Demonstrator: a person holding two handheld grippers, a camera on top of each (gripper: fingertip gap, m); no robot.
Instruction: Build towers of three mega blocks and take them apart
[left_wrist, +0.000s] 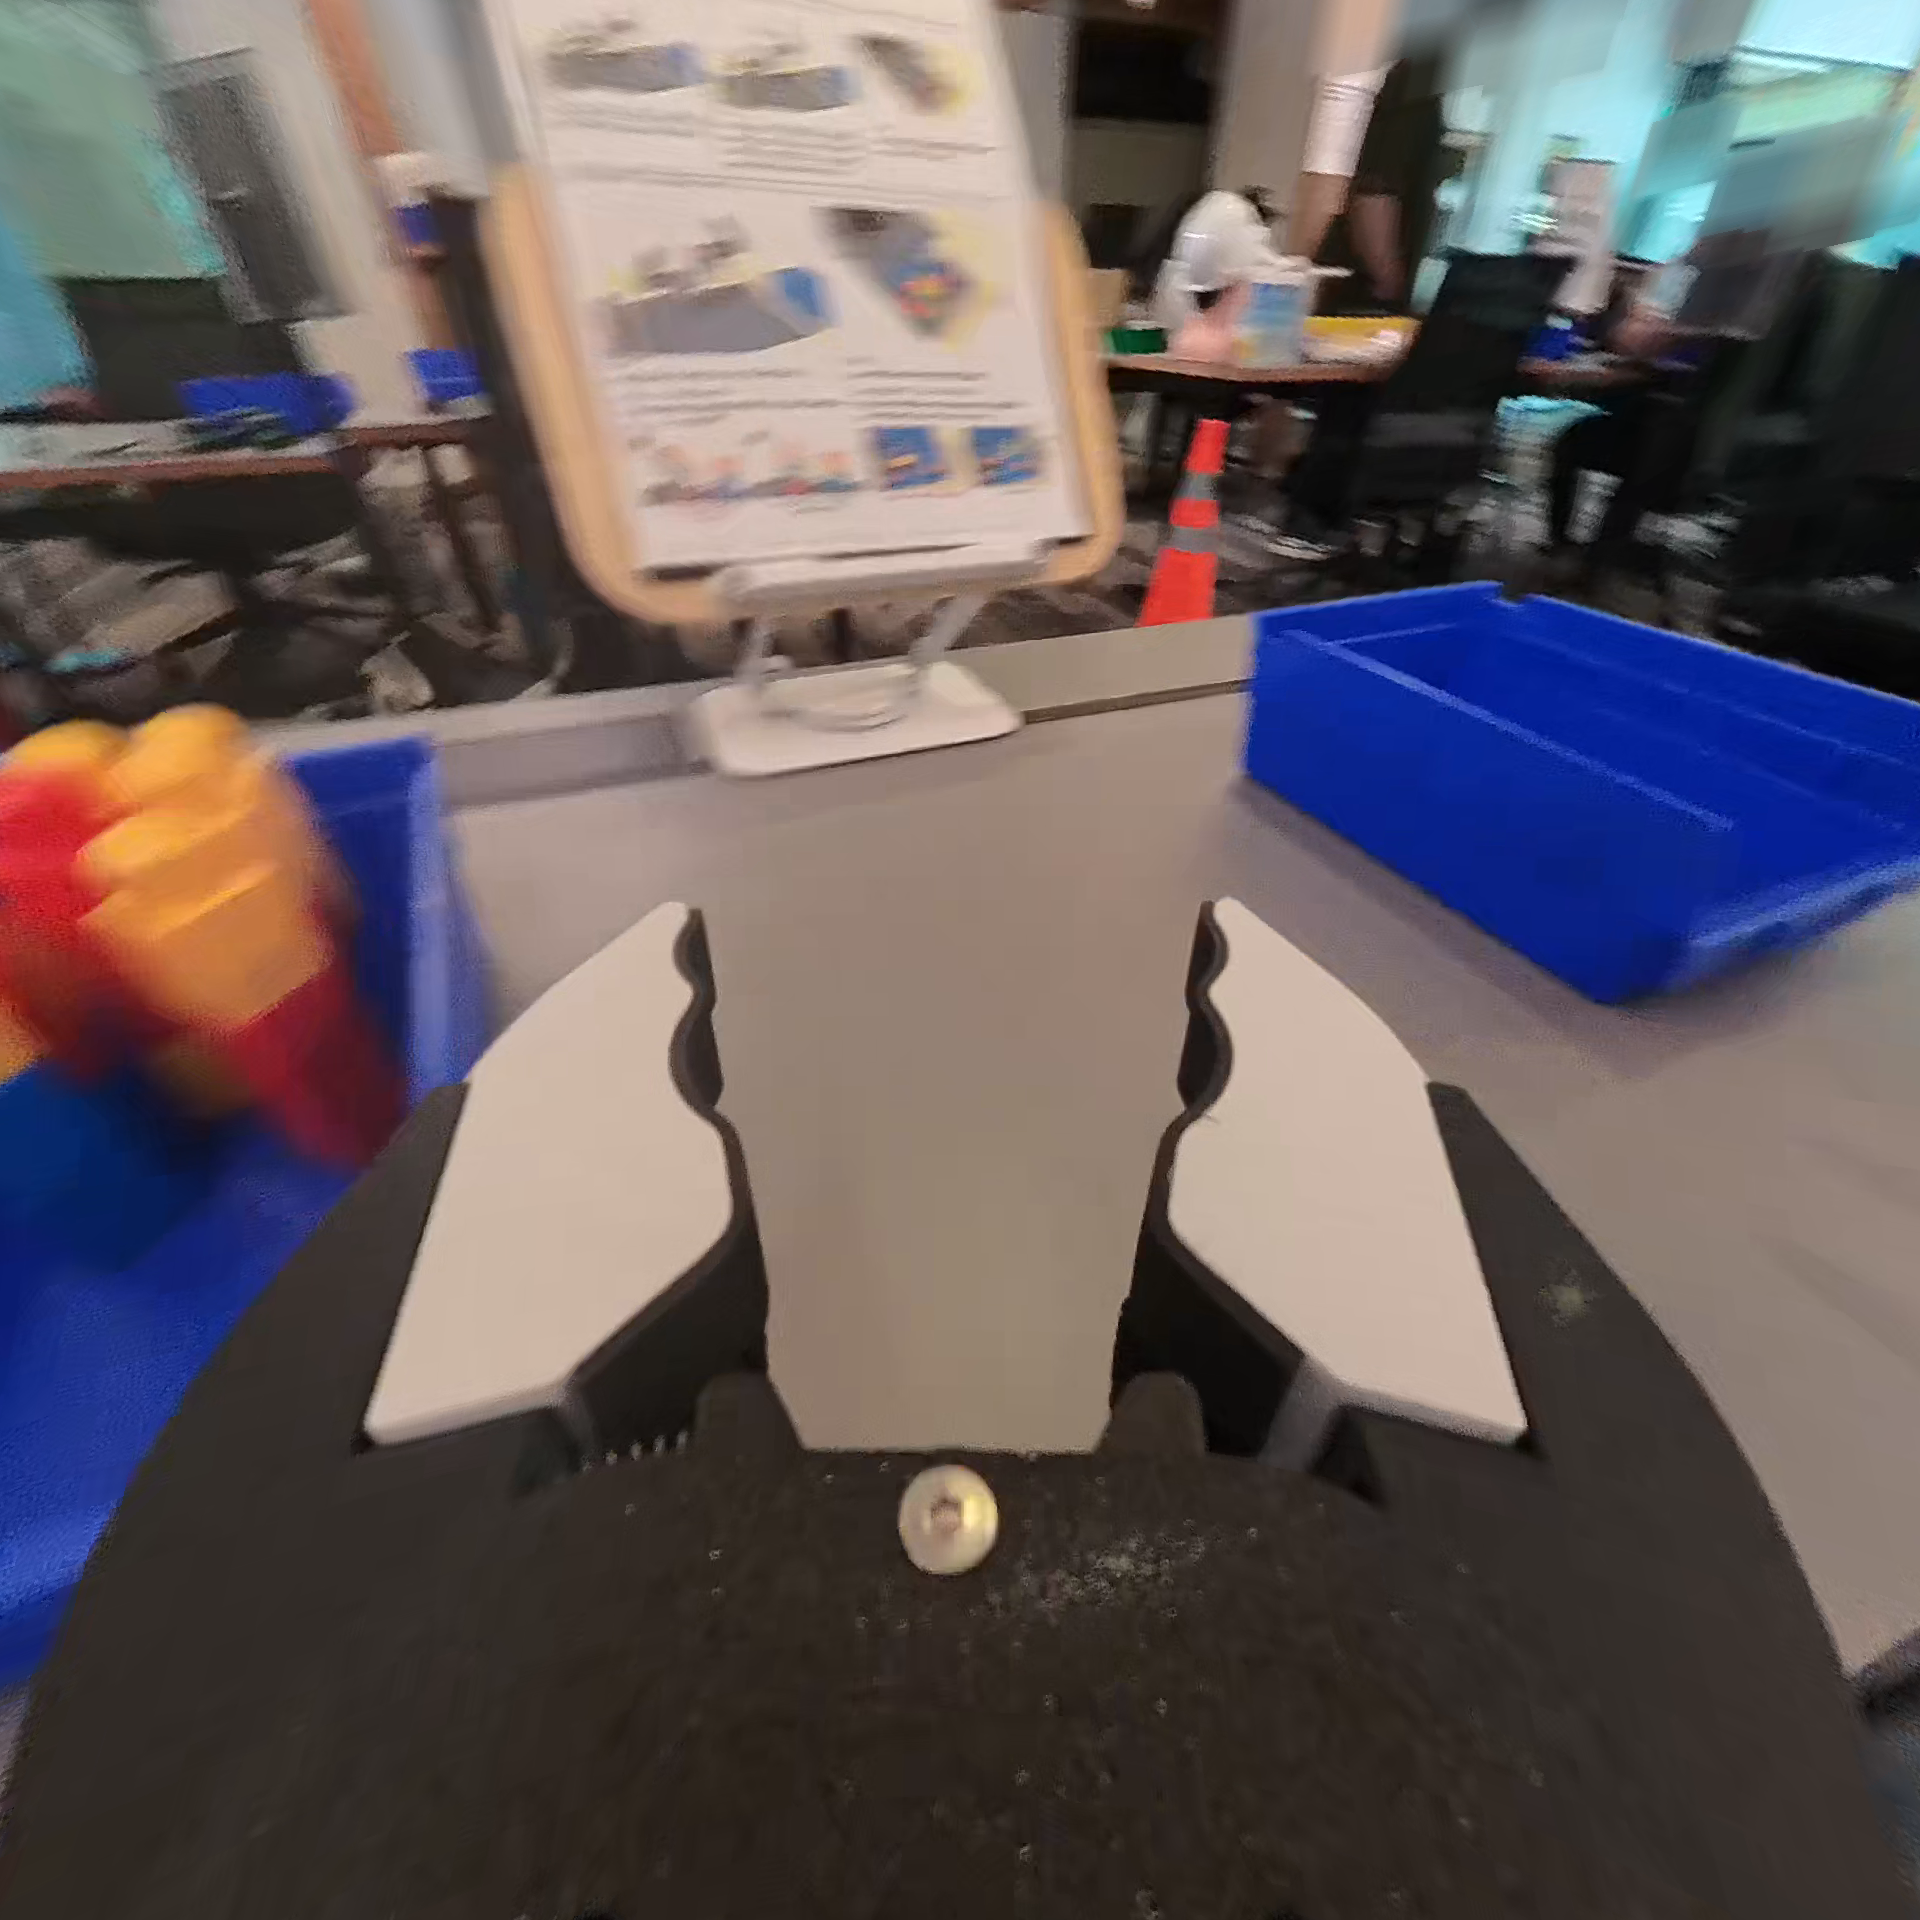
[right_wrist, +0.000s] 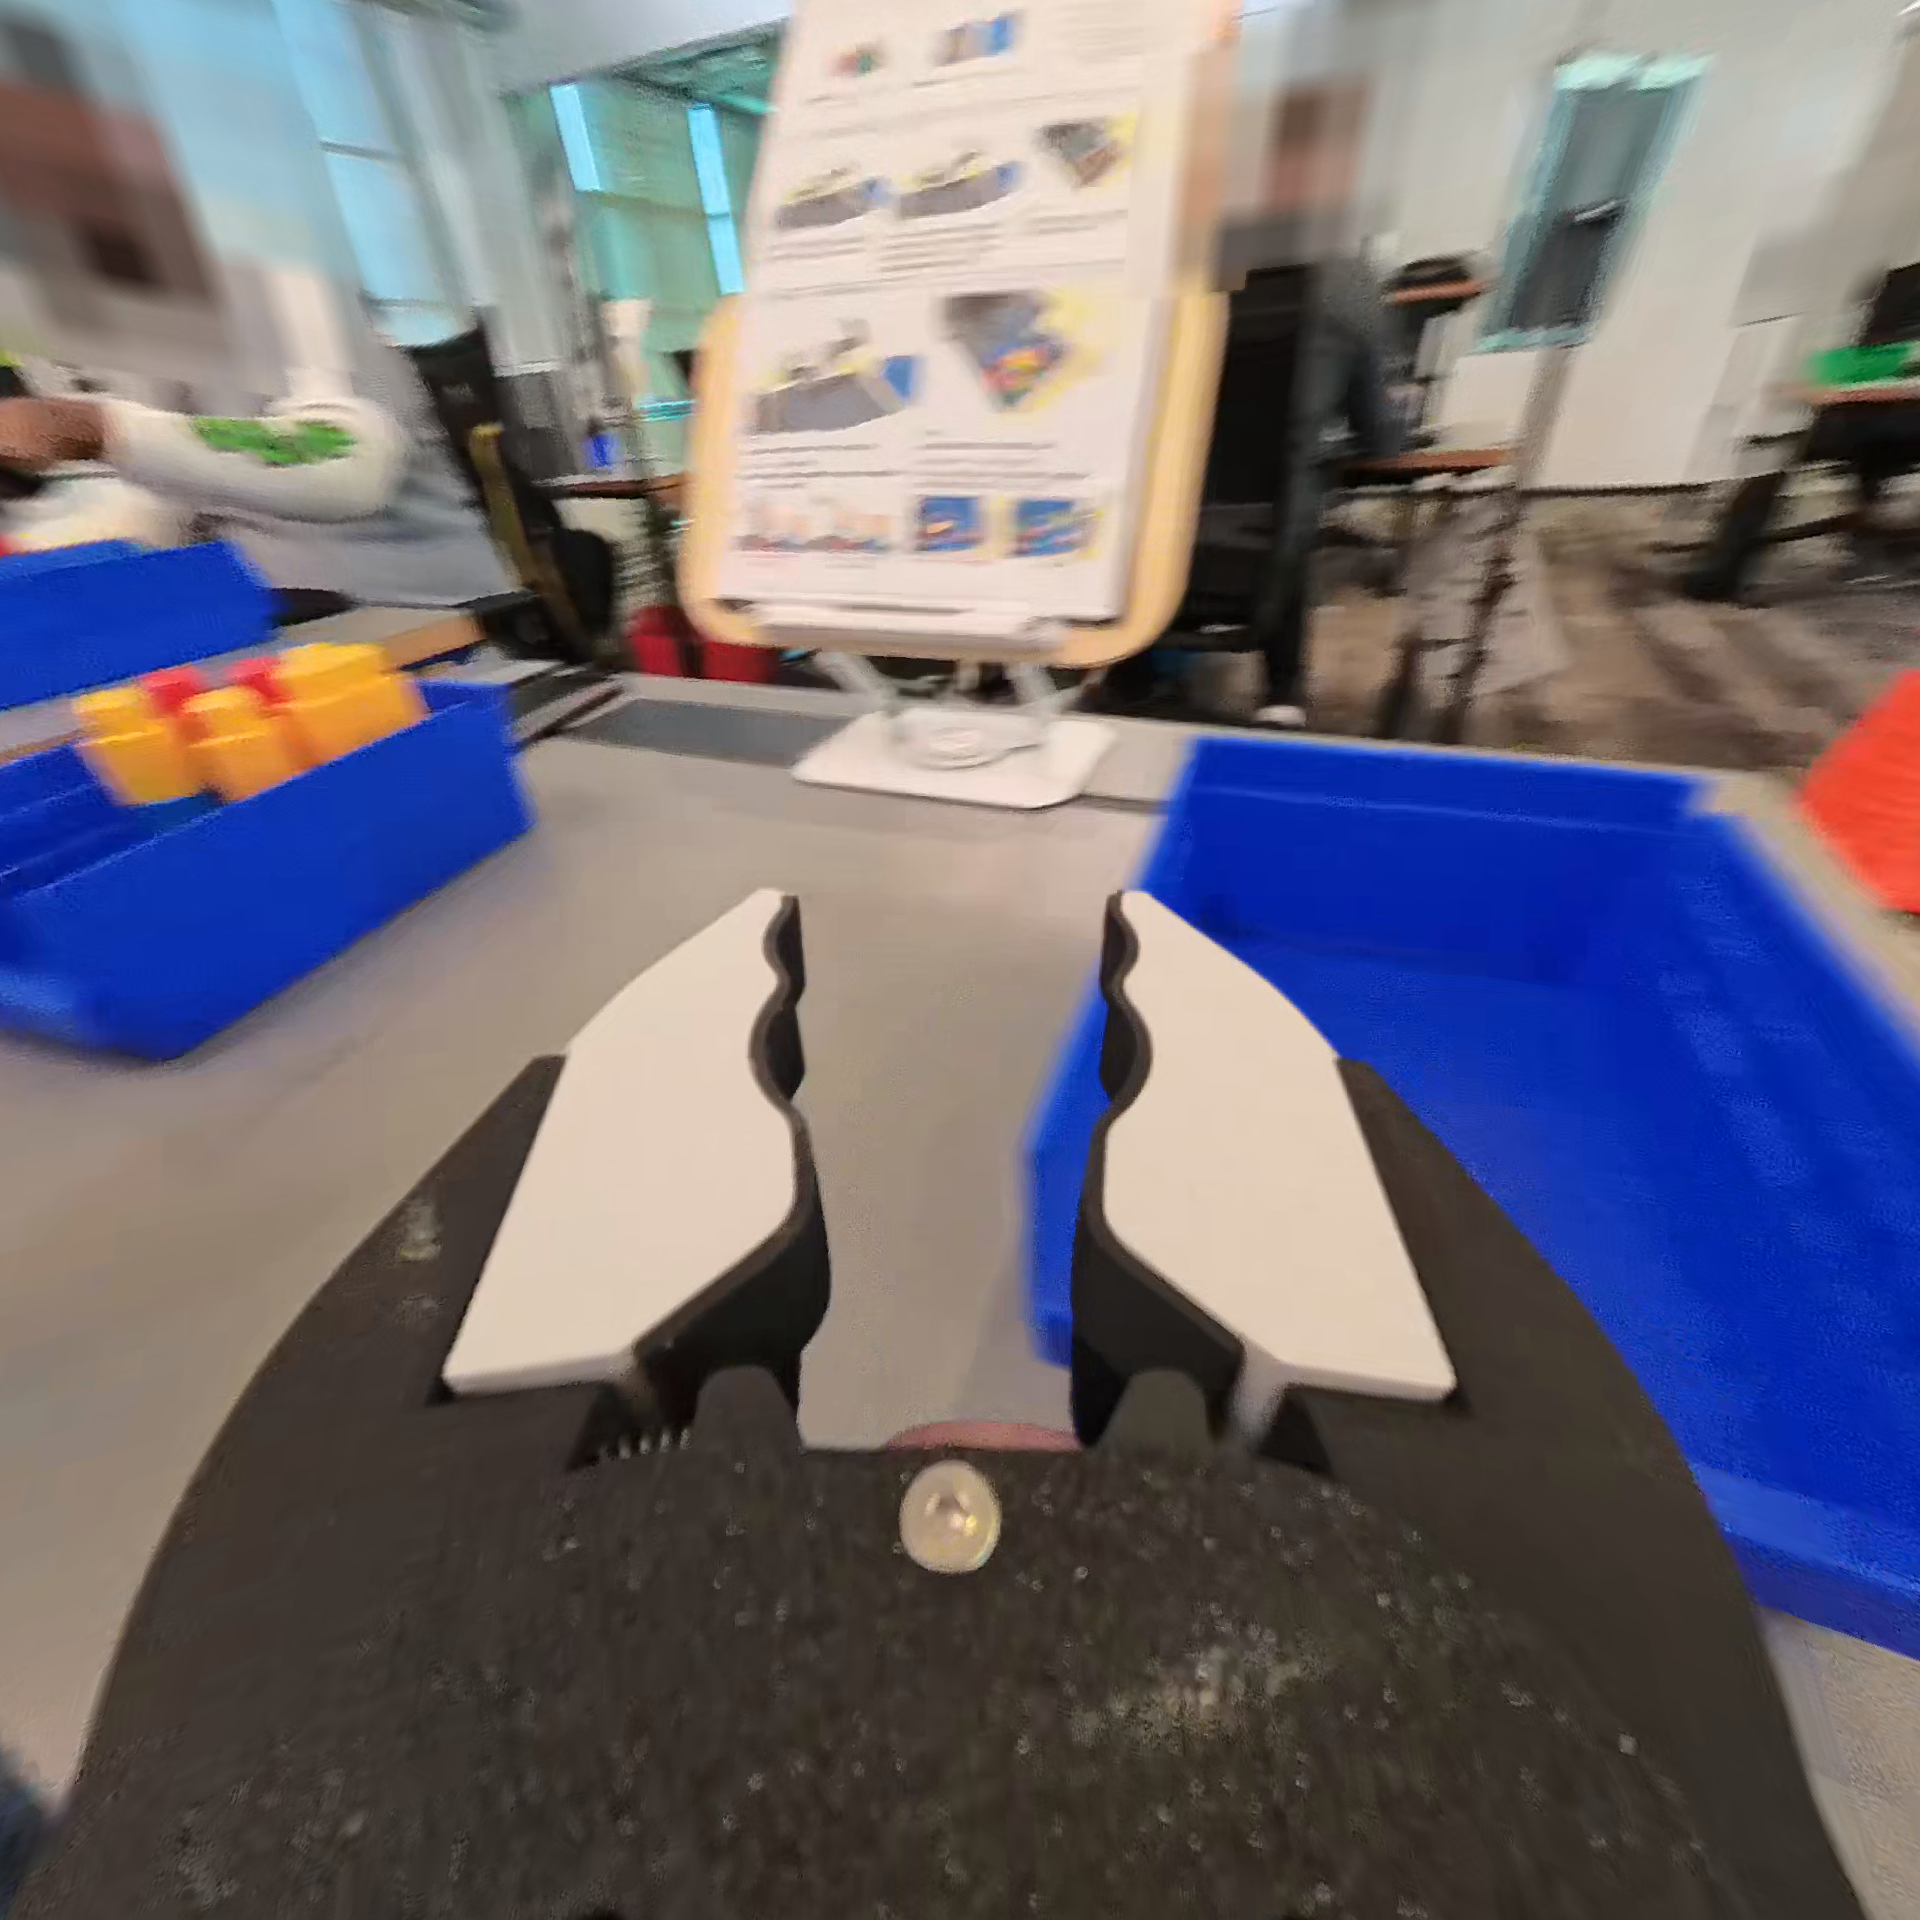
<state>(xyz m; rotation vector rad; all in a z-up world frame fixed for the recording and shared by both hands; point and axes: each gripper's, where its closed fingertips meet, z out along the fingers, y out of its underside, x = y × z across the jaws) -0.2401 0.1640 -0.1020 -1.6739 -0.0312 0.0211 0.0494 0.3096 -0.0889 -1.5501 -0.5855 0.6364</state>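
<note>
Yellow and red mega blocks lie piled in a blue bin at the far left of the left wrist view, blurred. The same blocks sit in that bin at the left of the right wrist view. My left gripper is open and empty above the grey table, to the right of the blocks. My right gripper is open and empty above the table, next to the left wall of a second blue bin.
The second blue bin stands at the right and looks empty. An instruction sheet on a stand stands at the table's far edge, also in the right wrist view. An orange cone and people at other tables are beyond.
</note>
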